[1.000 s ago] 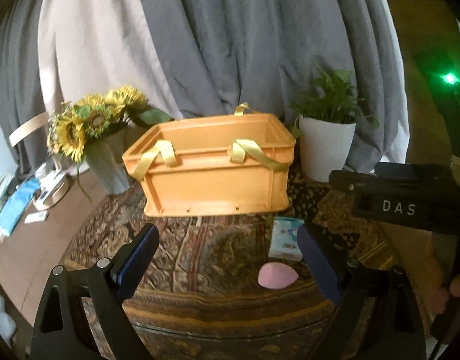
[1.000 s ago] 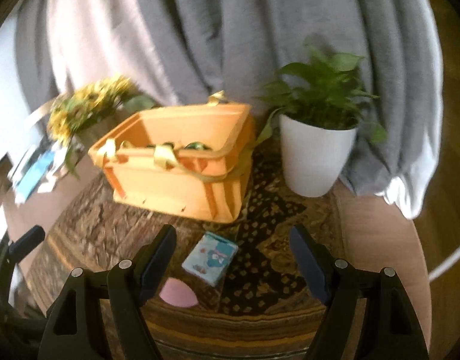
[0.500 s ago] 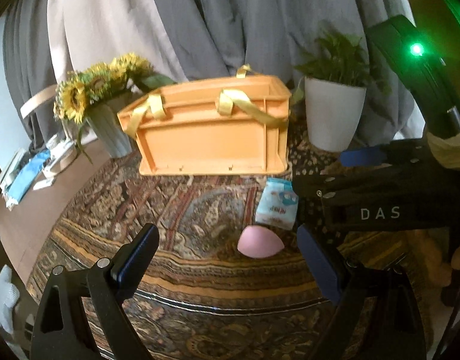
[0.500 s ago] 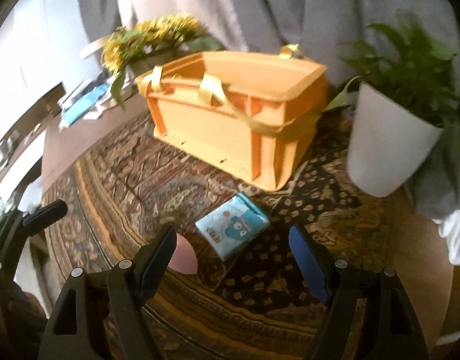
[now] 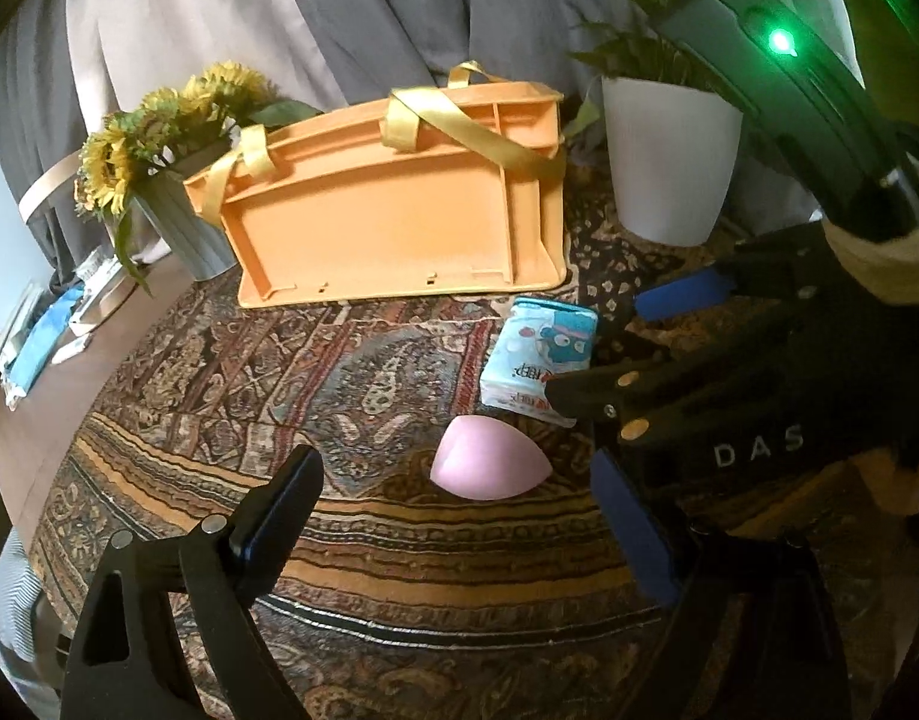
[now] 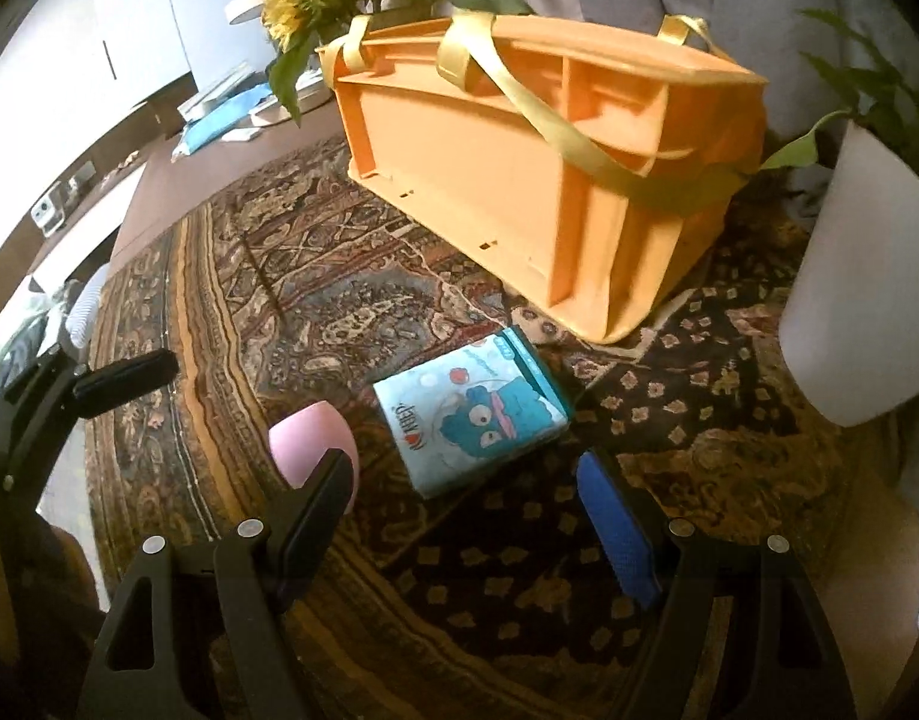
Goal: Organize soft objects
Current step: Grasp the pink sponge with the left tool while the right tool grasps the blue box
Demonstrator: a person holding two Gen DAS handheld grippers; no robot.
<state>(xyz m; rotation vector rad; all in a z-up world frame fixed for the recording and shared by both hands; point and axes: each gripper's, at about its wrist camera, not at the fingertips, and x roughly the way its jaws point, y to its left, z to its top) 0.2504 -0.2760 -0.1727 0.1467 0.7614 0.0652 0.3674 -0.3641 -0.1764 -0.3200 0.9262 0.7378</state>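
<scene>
Both grippers wide apart and empty: right gripper (image 6: 462, 516) near the pack (image 6: 468, 417) could nudge the sponge (image 5: 488, 461) just left, or hit left gripper (image 5: 459, 525).

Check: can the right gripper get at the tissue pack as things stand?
Probably yes. The right gripper is open and the tissue pack lies flat on the rug just ahead of its fingertips, with nothing between; the pink sponge sits clear to one side.

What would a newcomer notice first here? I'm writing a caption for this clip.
The big orange crate with yellow straps, standing at the back of the patterned rug, draws the eye first. In front of it lie a blue cartoon tissue pack and a pink egg-shaped sponge, close together. Both grippers, left and right, hover open over them.
</scene>
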